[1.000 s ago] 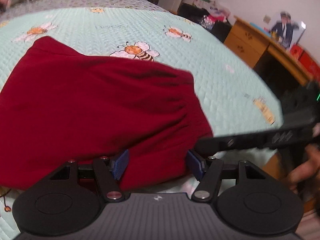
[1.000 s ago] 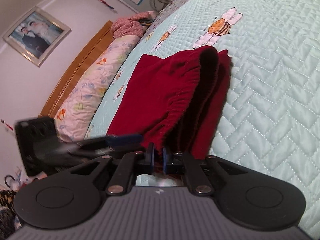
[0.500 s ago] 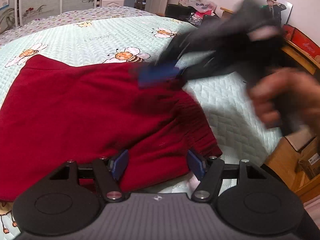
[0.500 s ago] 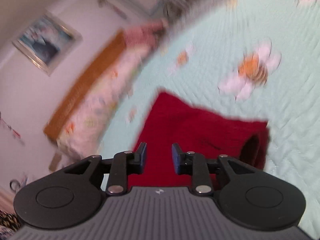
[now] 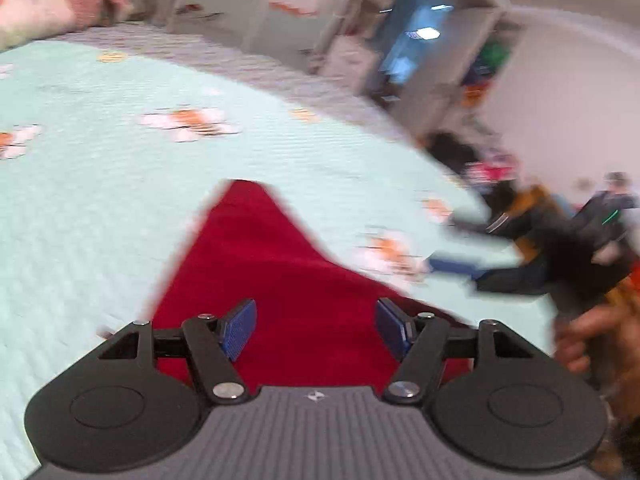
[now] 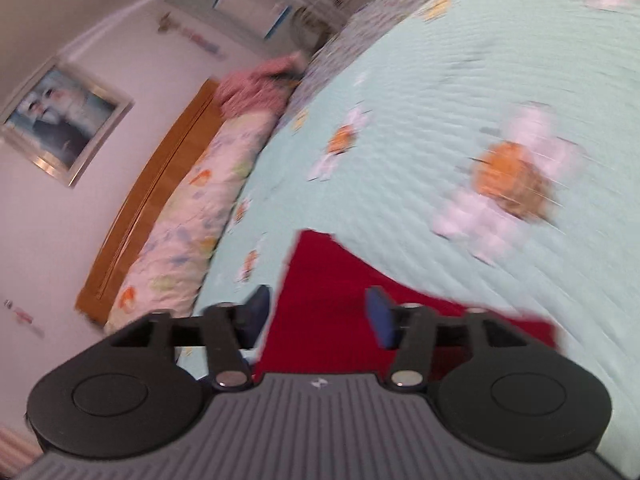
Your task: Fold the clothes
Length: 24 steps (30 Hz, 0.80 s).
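A dark red garment [image 5: 280,276] lies folded on the pale green quilted bedspread [image 5: 100,184]. My left gripper [image 5: 316,330] hovers over its near part, open, with nothing between the blue pads [image 5: 238,328]. In the right wrist view the same red garment [image 6: 340,304] sits under my right gripper [image 6: 316,314], also open and empty. In the left wrist view the right gripper [image 5: 456,266], blurred, is at the right over the bedspread, held by a hand [image 5: 588,336].
The bedspread [image 6: 440,120] with bee prints spreads far ahead. A floral pillow [image 6: 188,224] and wooden headboard [image 6: 152,204] line the left side. A pink cloth [image 6: 256,80] lies by the pillow. Cabinets [image 5: 280,4] and clutter [image 5: 488,172] stand beyond the bed's far edge.
My right gripper let go of the garment's waistband and opened wide. Both grippers swung up and away over the garment; the views are motion-blurred.
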Each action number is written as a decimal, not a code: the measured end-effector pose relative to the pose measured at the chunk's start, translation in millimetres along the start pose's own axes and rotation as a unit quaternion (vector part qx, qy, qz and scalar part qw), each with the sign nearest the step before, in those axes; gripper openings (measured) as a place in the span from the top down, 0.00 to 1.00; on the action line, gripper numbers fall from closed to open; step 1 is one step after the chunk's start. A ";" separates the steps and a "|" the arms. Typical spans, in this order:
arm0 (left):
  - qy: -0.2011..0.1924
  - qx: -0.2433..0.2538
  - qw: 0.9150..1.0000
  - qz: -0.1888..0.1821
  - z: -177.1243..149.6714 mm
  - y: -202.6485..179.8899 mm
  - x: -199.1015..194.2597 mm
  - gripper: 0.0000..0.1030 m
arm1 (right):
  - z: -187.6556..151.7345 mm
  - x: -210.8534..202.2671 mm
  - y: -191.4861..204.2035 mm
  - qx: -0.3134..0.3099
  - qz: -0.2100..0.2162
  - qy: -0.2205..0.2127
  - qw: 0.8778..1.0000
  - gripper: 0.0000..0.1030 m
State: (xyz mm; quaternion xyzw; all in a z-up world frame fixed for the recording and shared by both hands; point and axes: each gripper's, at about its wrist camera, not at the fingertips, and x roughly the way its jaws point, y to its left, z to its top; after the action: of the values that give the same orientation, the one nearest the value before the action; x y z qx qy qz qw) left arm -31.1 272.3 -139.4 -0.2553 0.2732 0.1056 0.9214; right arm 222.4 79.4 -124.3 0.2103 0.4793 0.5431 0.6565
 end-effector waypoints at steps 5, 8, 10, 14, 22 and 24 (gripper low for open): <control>0.005 -0.039 0.999 -0.017 -13.3 26.7 16.8 0.34 | 33.1 87.5 6.7 0.002 0.028 0.090 0.996 0.38; 0.006 -0.024 0.999 -0.031 -12.6 29.3 14.9 0.33 | 46.1 141.2 5.6 0.008 0.043 0.148 0.988 0.39; 0.008 -0.033 0.998 -0.046 -13.0 36.4 14.2 0.33 | 54.7 177.0 4.9 0.012 0.053 0.186 0.981 0.39; 0.012 -0.034 0.997 -0.067 -16.6 42.6 12.2 0.33 | 63.7 215.7 -50.5 0.116 0.049 0.166 0.978 0.71; 0.014 -0.067 0.993 -0.098 -17.3 52.7 6.4 0.33 | 60.1 179.4 -66.3 0.139 0.027 0.063 0.988 0.69; 0.015 -0.076 0.992 -0.102 -16.4 53.9 3.5 0.33 | 61.3 161.0 -48.1 0.115 0.048 0.028 0.992 0.63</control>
State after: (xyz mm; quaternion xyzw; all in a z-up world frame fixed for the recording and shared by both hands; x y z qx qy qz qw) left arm -53.6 309.6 -175.4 -0.3529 0.2509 0.0274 0.9010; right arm 291.6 226.3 -199.4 0.2912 0.5462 0.5210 0.5877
